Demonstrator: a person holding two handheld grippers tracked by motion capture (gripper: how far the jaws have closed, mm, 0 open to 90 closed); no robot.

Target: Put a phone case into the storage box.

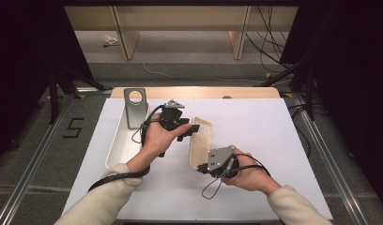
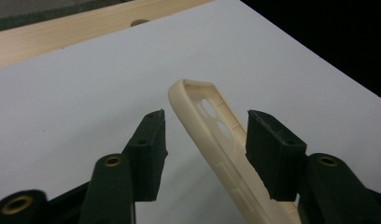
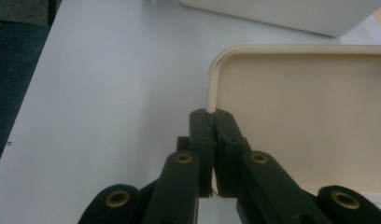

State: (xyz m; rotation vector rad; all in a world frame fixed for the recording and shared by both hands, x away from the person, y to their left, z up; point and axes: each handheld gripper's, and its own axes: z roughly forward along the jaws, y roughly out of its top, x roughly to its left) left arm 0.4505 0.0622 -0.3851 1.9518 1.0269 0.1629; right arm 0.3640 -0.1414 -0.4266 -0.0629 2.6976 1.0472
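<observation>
Beside white tray, cream phone case: light, thin, bendy; rim best hold. Right gripper pinched rim; left gripper straddled far rim, not pressing

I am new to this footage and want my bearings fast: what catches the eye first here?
A cream phone case lies mid-table on the white sheet, worked from both ends. The right tongs are clamped on the rim of its near end, while the left tongs straddle its far end with the camera cutout, pads not yet pressing. To the left, a grey phone-shaped piece leans in a white tray.
</observation>
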